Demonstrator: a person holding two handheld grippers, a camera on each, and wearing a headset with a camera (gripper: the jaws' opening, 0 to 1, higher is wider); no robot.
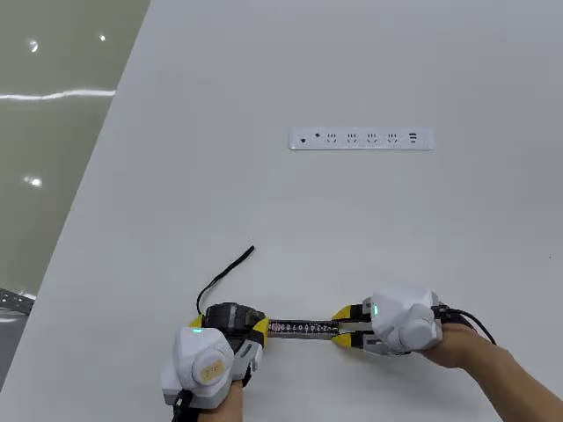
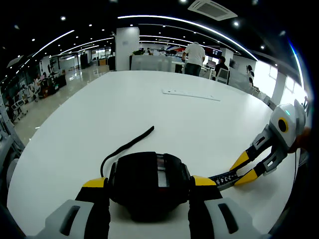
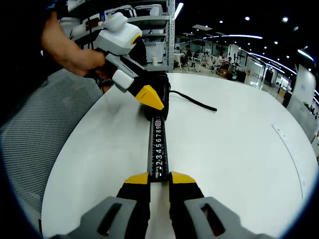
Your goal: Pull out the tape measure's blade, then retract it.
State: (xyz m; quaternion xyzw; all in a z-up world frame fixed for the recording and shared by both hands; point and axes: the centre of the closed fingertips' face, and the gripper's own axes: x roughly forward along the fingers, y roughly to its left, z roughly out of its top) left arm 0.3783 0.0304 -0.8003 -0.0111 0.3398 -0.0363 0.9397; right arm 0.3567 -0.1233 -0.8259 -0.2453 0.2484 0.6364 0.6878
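- The left claw (image 2: 149, 182) is clamped around the black tape measure (image 1: 230, 316), which sits near the front edge of the white surface (image 1: 352, 229).
- The right claw (image 3: 159, 178) pinches the tip of the blade (image 3: 158, 147), which is drawn out flat between both claws.
- A black strap (image 1: 230, 268) trails away from the case.
- A power strip (image 1: 361, 139) lies well beyond.

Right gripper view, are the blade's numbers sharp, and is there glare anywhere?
Right gripper view: numerals on the dark tape blade read sharply; head view: glare streaks on the glossy green floor; left gripper view: fisheye bows the white table.
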